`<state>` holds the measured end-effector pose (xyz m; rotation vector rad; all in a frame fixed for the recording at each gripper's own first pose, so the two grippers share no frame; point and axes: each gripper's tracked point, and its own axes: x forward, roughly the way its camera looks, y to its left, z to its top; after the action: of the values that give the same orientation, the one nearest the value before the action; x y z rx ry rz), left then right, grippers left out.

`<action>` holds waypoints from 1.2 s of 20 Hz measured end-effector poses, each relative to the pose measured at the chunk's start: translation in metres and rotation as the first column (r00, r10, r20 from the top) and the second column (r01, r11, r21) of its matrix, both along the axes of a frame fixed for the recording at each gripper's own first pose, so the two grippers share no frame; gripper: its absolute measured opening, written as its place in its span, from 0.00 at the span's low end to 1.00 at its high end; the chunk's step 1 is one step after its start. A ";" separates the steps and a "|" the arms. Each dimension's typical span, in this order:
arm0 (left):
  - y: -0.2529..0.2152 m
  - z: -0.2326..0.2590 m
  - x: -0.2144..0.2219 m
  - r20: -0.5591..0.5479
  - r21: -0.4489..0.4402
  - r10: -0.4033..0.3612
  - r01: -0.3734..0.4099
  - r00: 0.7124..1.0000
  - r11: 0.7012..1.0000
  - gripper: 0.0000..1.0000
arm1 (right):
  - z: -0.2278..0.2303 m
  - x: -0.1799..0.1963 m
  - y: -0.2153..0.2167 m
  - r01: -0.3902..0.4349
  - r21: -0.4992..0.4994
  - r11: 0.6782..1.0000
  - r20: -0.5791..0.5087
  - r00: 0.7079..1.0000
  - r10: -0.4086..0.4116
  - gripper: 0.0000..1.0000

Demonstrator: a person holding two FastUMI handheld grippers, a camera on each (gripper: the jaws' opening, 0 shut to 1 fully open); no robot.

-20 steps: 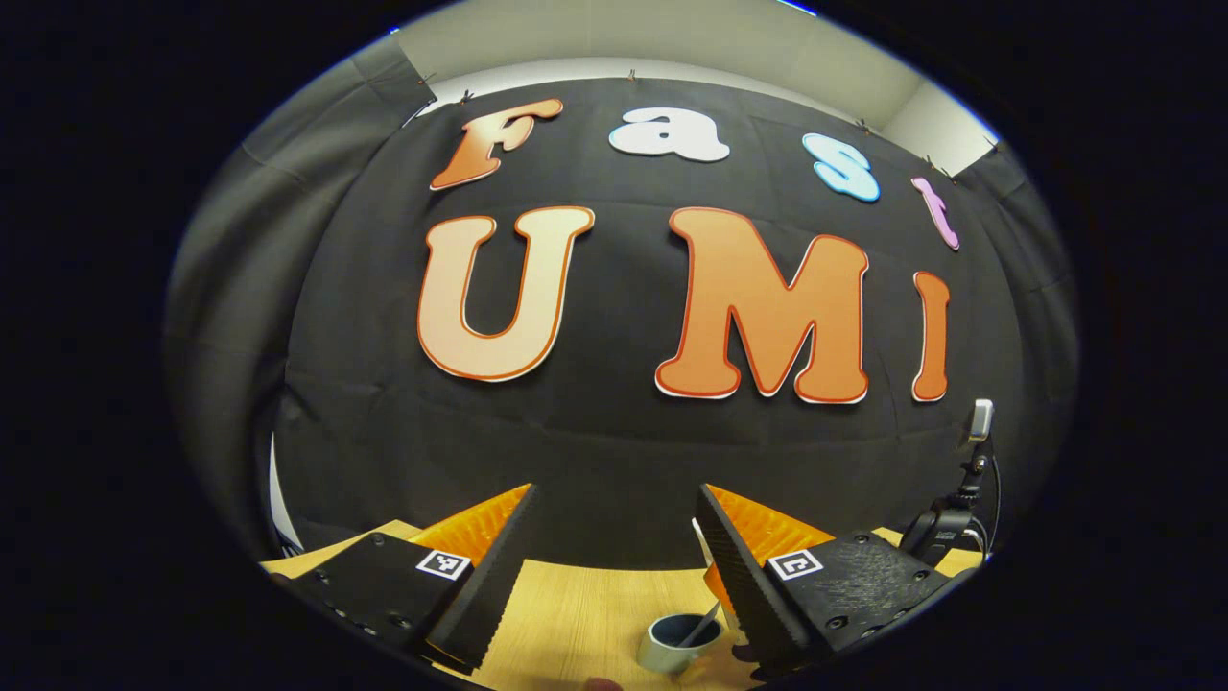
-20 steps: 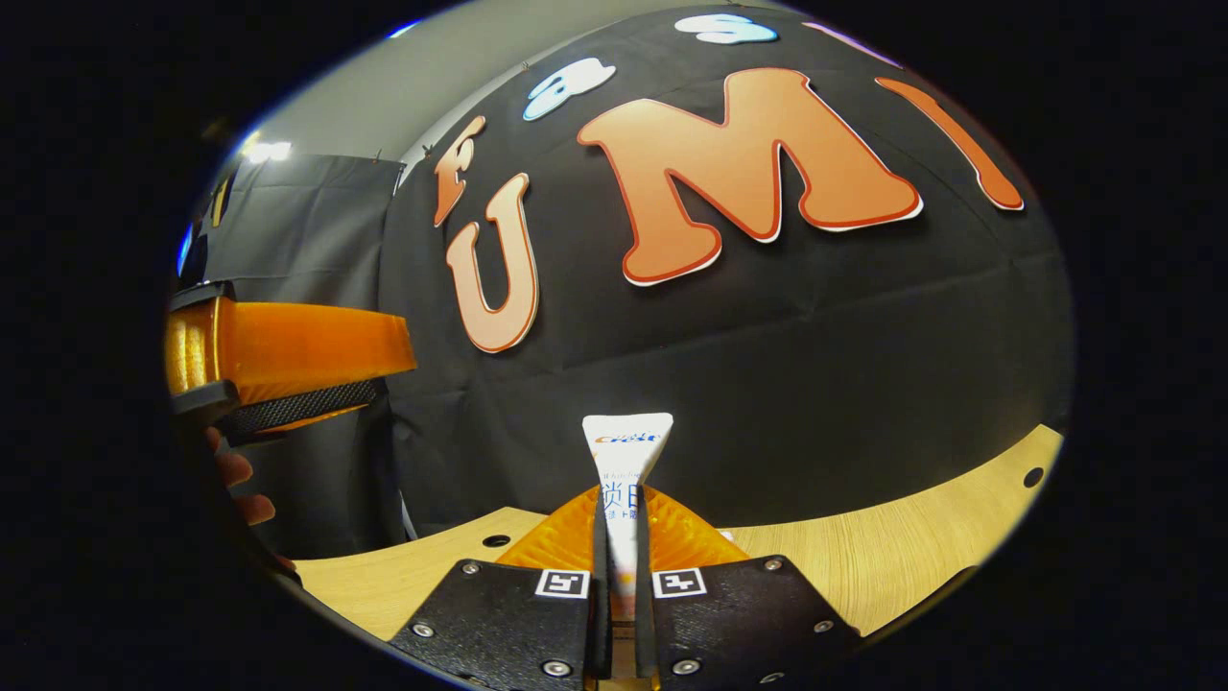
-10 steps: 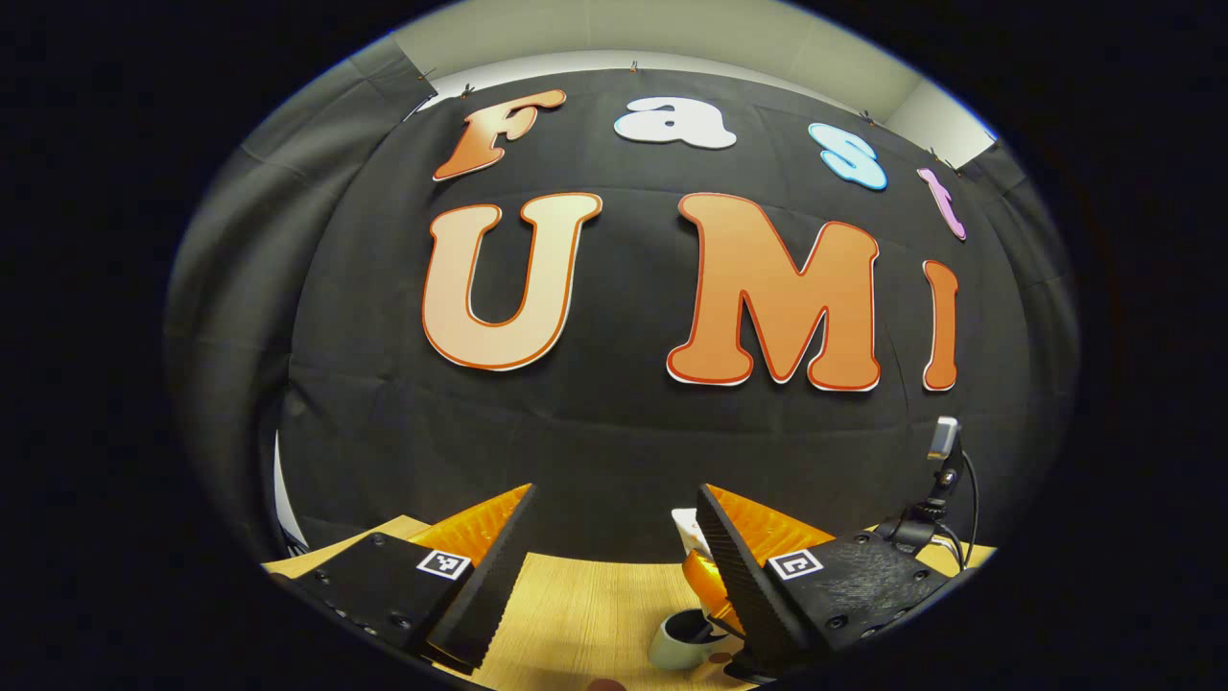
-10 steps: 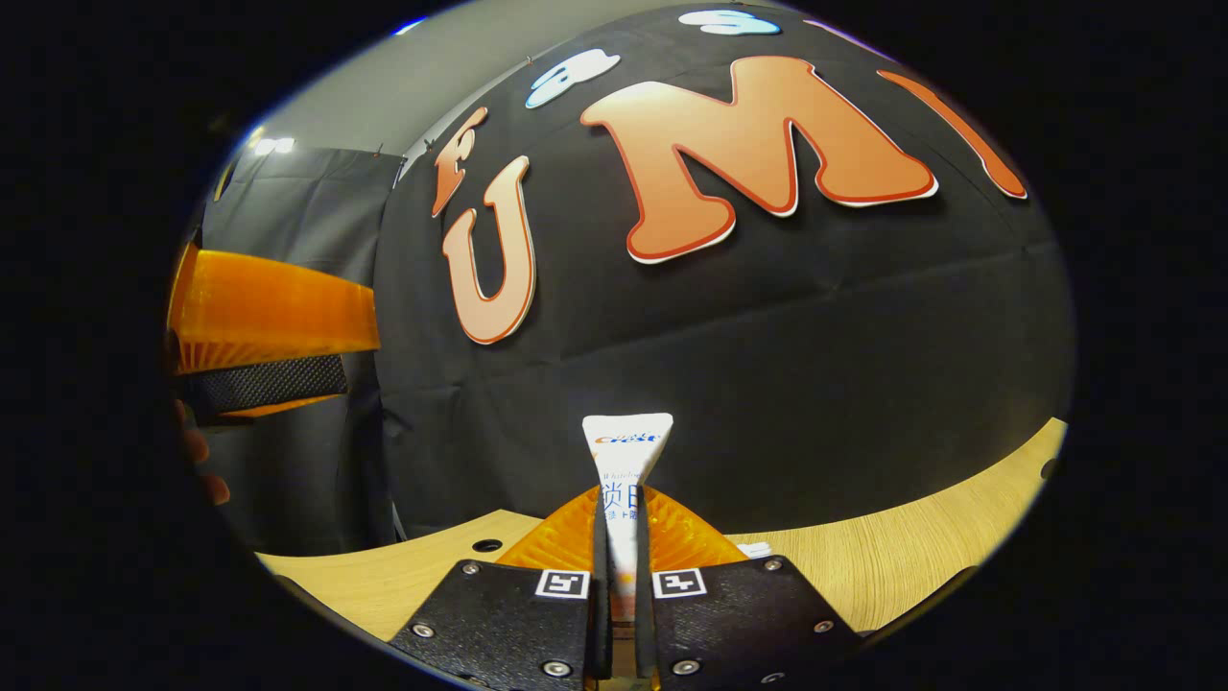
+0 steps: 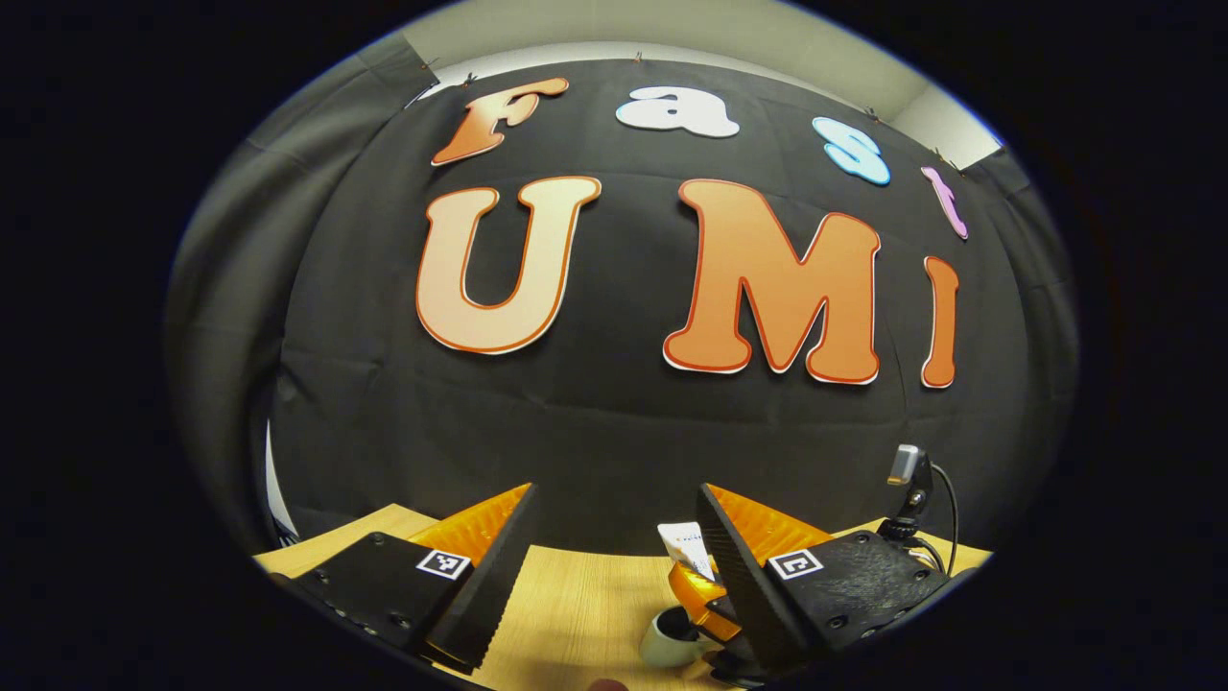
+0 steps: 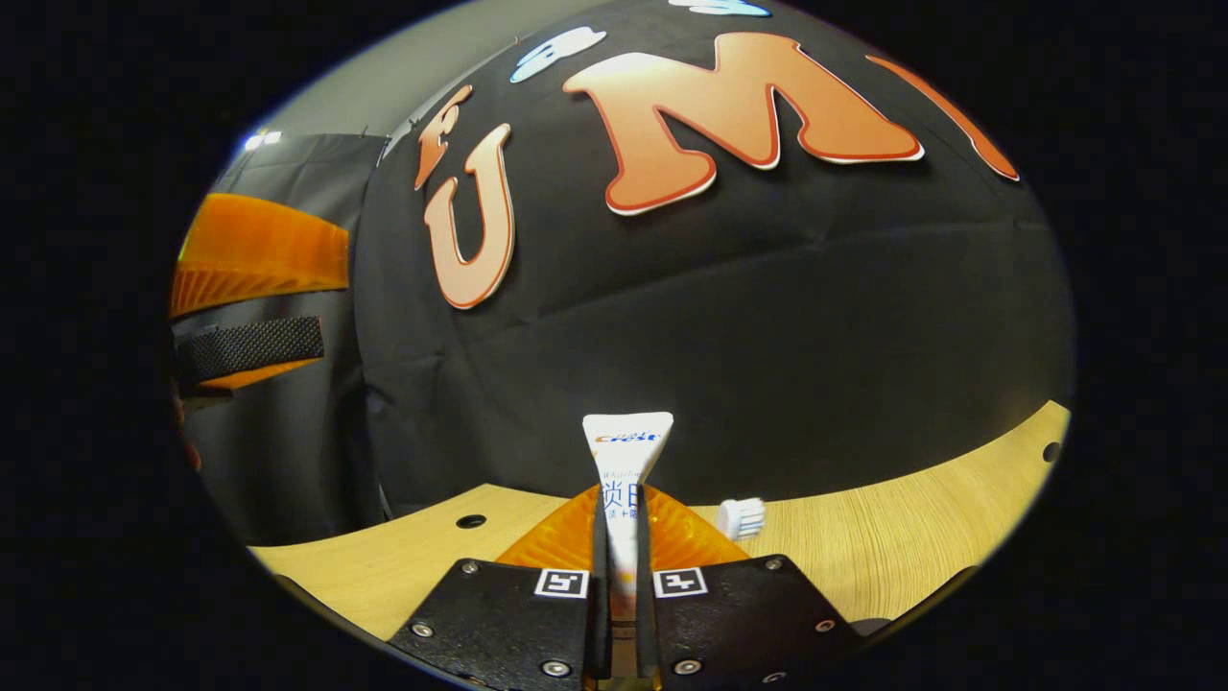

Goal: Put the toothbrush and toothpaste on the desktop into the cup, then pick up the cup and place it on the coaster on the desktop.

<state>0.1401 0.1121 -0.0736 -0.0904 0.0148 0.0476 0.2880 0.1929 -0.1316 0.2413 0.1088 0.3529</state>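
Left gripper (image 5: 614,547): its two fingers stood wide apart, holding nothing, over the light wooden desktop (image 5: 585,600).
Cup (image 5: 667,641): a small pale round cup sat on the desktop, low down, just beside the left gripper's right-hand finger.
Right gripper (image 6: 616,537): its fingers were squeezed tight on the white toothpaste tube (image 6: 625,456), which stood upright with its flat end up.
Toothbrush (image 6: 741,516): its white bristle head poked up just right of the tube.

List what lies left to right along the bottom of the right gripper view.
Other gripper at the left edge → round hole in the wooden desktop → white toothpaste tube upright in the jaws → white toothbrush head.
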 end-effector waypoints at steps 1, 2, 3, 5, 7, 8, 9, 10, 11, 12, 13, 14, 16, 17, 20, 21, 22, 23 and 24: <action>0.002 -0.001 0.001 -0.008 -0.005 0.003 -0.003 1.000 1.000 0.96 | -0.002 0.000 0.000 0.005 -0.008 1.000 -0.005 1.000 -0.005 0.11; 0.004 -0.005 0.001 -0.015 -0.009 0.009 -0.009 1.000 1.000 0.96 | -0.004 -0.001 0.000 0.008 -0.021 1.000 -0.004 1.000 -0.008 0.12; 0.006 -0.005 0.001 -0.019 -0.013 0.016 -0.016 1.000 1.000 0.96 | -0.004 -0.003 0.000 0.009 -0.035 0.999 -0.001 1.000 -0.009 0.12; 0.008 -0.005 0.000 -0.020 -0.024 0.018 -0.018 1.000 1.000 0.96 | -0.011 -0.003 0.000 0.013 -0.070 0.997 -0.013 1.000 -0.014 0.14; 0.006 -0.005 0.001 -0.019 -0.028 0.015 -0.015 1.000 0.999 0.96 | -0.020 -0.005 0.000 0.010 -0.094 0.996 -0.034 0.999 -0.013 0.15; 0.005 -0.005 0.000 -0.020 -0.030 0.013 -0.013 1.000 0.999 0.96 | -0.023 -0.008 -0.001 0.006 -0.101 0.995 -0.042 0.999 -0.010 0.15; 0.002 -0.005 0.001 -0.024 -0.032 0.008 -0.009 1.000 0.999 0.96 | -0.024 -0.009 -0.001 0.004 -0.103 0.995 -0.046 0.999 -0.009 0.15; 0.002 -0.007 0.001 -0.029 -0.033 0.004 -0.005 1.000 0.999 0.96 | -0.024 -0.011 -0.004 0.010 -0.111 0.994 -0.052 0.999 -0.016 0.16; 0.000 -0.008 0.002 -0.035 -0.032 0.003 -0.004 0.999 0.999 0.96 | -0.024 -0.012 -0.004 0.011 -0.125 0.992 -0.055 0.998 -0.018 0.17; 0.001 -0.010 0.001 -0.041 -0.030 0.002 -0.004 0.999 1.000 0.96 | -0.022 -0.014 -0.007 0.017 -0.146 0.989 -0.057 0.998 -0.025 0.20; 0.001 -0.010 0.000 -0.045 -0.030 0.001 -0.003 0.999 1.000 0.97 | -0.020 -0.016 -0.011 0.023 -0.170 0.985 -0.062 0.998 -0.034 0.22; 0.000 -0.010 0.001 -0.048 -0.030 -0.001 -0.001 0.999 1.000 0.96 | -0.018 -0.019 -0.015 0.026 -0.193 0.981 -0.069 0.997 -0.040 0.23; 0.000 -0.009 -0.001 -0.048 -0.035 -0.003 0.002 0.999 0.999 0.96 | -0.017 -0.029 -0.024 0.037 -0.225 0.974 -0.096 0.994 -0.060 0.29; -0.001 -0.008 -0.003 -0.047 -0.039 -0.007 0.005 0.999 0.999 0.96 | -0.009 -0.037 -0.028 0.044 -0.225 0.973 -0.087 0.994 -0.065 0.35; -0.006 -0.006 -0.006 -0.055 -0.052 -0.023 0.020 0.998 0.998 0.96 | 0.020 -0.054 -0.044 0.072 -0.221 0.973 -0.046 0.995 -0.084 0.54; -0.008 -0.007 -0.006 -0.063 -0.055 -0.030 0.027 0.998 0.998 0.96 | 0.030 -0.059 -0.050 0.086 -0.223 0.971 -0.034 0.995 -0.096 0.62; -0.011 -0.009 -0.007 -0.071 -0.057 -0.037 0.033 0.997 0.998 0.96 | 0.038 -0.064 -0.056 0.099 -0.226 0.969 -0.023 0.994 -0.107 0.65; -0.013 -0.010 -0.007 -0.081 -0.061 -0.045 0.040 0.996 0.997 0.97 | 0.047 -0.071 -0.064 0.115 -0.230 0.966 -0.014 0.993 -0.121 0.75; -0.016 -0.014 -0.006 -0.093 -0.064 -0.052 0.046 0.994 0.997 0.97 | 0.056 -0.076 -0.072 0.130 -0.233 0.964 -0.008 0.991 -0.135 0.80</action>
<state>0.1344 0.0956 -0.0880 -0.1494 0.1133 0.0022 0.2121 0.1205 -0.0760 0.0211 0.1553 0.2013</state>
